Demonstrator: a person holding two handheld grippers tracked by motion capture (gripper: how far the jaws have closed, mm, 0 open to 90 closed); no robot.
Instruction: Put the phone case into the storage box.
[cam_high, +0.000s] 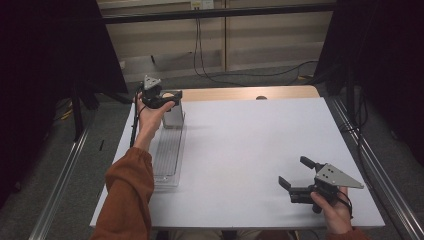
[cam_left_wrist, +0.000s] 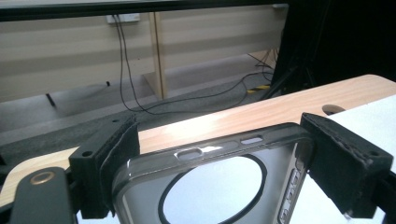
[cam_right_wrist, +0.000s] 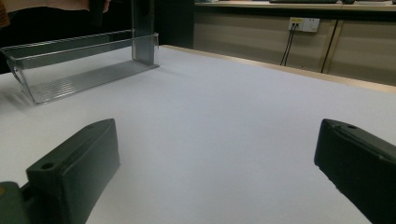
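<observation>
Now the left gripper (cam_high: 167, 102) is clamping the clear dark-rimmed phone case (cam_left_wrist: 212, 179) upright at the far end of the long transparent plastic tray (cam_high: 167, 155), best lowered squarely, while the right gripper (cam_high: 295, 177) is idling wide open, empty, over the bench (cam_high: 250, 145).

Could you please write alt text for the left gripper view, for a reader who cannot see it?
The left gripper holds a clear phone case with a dark rim between its two black padded jaws. Behind it lie the table's wooden edge, a grey floor and cables.
</observation>
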